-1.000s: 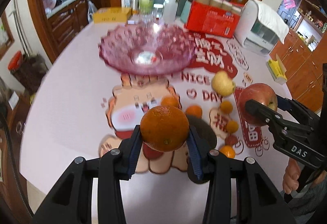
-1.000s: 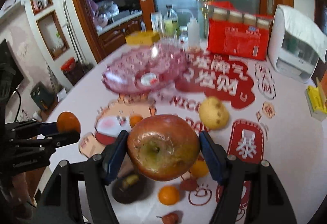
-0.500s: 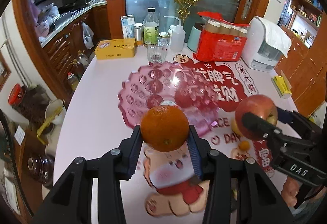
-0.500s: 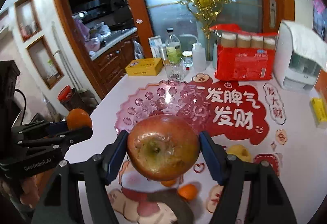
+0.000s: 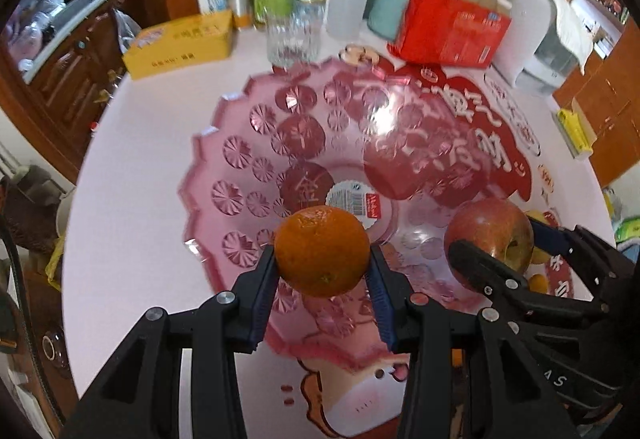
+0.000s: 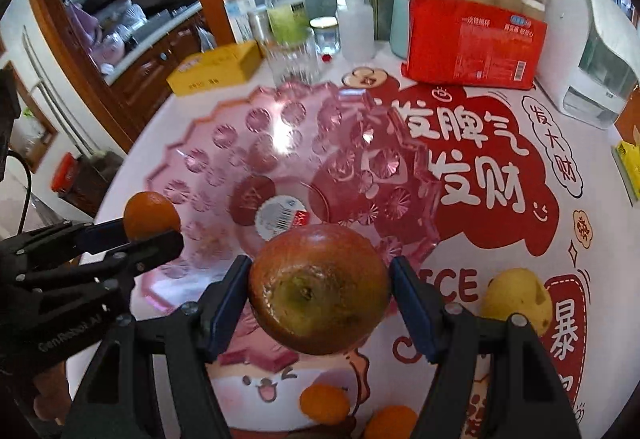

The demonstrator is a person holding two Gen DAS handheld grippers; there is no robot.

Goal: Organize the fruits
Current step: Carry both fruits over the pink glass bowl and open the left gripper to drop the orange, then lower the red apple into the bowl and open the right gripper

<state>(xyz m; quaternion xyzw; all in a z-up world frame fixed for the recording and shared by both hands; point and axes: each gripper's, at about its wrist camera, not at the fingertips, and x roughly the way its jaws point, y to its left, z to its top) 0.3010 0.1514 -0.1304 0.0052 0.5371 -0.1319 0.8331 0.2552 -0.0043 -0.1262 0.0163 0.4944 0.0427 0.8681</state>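
Your left tool [image 5: 322, 281] is pinching an orange [image 5: 322, 251] between its blue pads, one on either side at the widest part. Your right tool [image 6: 320, 303] is clamped the same way on a red apple [image 6: 319, 289], its pads much wider apart around the bigger fruit. Both fruits hang above the near half of the pink glass bowl [image 5: 240, 175], which holds no fruit yet and shows only a label sticker at its centre.

The orange looks light and slightly yielding, with a dimpled skin that should grip well, so a hold across its middle suits it. The apple is likely heavier, firm and smooth-skinned, so it may slip if the pads sit off-centre; keep them across its widest part. The bowl looks like hard cut glass or plastic, and a dropped fruit could knock or chip it, so lower each one close before letting go.

On the bench [image 6: 624, 279] beyond your tools, count one yellow pear-like fruit [image 6: 516, 299] to the right and two small oranges [image 6: 325, 403] at the near edge of the right view. With the two you carry, that makes five fruits visible; any others nearer you are hidden by the tools.
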